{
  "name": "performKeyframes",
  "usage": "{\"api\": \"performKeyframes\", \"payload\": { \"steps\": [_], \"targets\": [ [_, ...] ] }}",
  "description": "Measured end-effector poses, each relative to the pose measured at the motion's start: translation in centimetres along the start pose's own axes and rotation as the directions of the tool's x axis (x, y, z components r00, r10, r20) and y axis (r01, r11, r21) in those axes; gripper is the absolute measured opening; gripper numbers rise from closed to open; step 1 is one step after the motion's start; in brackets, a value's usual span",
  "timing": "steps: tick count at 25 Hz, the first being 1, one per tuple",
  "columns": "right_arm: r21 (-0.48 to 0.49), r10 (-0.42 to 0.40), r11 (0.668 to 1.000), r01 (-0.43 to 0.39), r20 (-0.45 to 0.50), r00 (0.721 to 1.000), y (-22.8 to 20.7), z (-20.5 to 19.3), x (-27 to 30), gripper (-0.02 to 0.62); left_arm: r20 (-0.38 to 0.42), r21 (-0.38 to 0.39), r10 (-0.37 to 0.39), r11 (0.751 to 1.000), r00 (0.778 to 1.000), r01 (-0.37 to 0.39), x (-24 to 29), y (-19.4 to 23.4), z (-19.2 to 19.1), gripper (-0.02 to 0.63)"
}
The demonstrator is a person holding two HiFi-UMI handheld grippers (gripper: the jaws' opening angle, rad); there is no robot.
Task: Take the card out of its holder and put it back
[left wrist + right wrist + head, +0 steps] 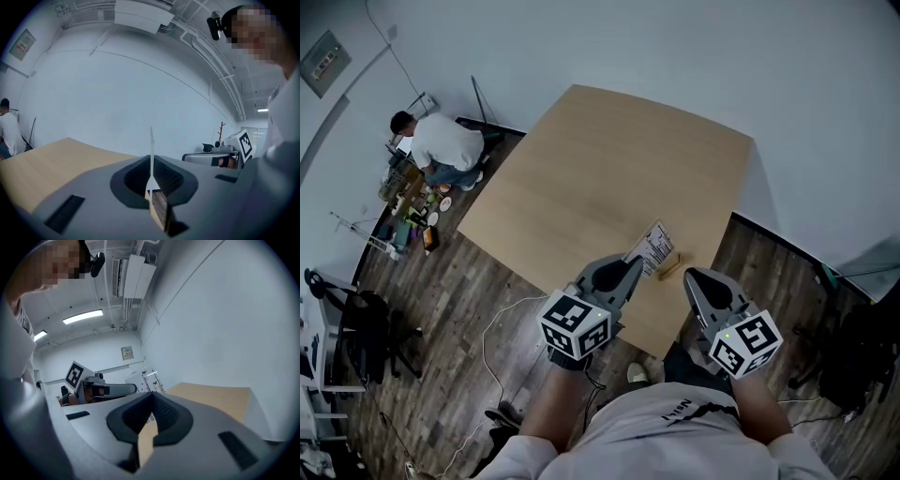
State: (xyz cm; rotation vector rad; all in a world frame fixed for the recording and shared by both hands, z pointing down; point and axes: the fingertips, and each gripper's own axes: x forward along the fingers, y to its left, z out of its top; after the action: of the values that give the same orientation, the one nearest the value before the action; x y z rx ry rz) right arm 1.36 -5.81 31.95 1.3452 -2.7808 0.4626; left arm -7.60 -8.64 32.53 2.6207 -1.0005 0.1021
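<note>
A white printed card (654,247) stands at the near edge of the wooden table (609,159), right by a small wooden holder (668,267). I cannot tell whether the card's lower edge sits in the holder's slot. My left gripper (630,260) is shut on the card's left side. In the left gripper view the card (151,154) shows edge-on, pinched between the jaws, with brown wood (160,209) below it. My right gripper (691,276) sits just right of the holder. It is shut, and nothing shows between its jaws (151,398).
A person in a white shirt (442,142) crouches on the floor beyond the table's far left corner, beside a heap of small items (414,211). A white cable (492,328) trails over the floor near me. Dark stands (358,328) are at the left.
</note>
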Motion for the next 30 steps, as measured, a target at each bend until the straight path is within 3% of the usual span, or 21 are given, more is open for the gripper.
{"api": "performKeyframes", "payload": {
  "steps": [18,30],
  "targets": [
    [0.105,-0.014,0.994,0.017,-0.030,0.999,-7.2,-4.4,1.4,0.013,-0.148,0.003,-0.089,0.996,0.985,0.091,9.1,3.7,-8.3,0.026],
    [0.170,-0.005,0.985,0.020,-0.091,0.996,-9.0,-8.7,3.0,0.012,-0.215,-0.021,-0.112,0.994,0.970,0.110,10.3,7.2,-15.8,0.026]
  ]
}}
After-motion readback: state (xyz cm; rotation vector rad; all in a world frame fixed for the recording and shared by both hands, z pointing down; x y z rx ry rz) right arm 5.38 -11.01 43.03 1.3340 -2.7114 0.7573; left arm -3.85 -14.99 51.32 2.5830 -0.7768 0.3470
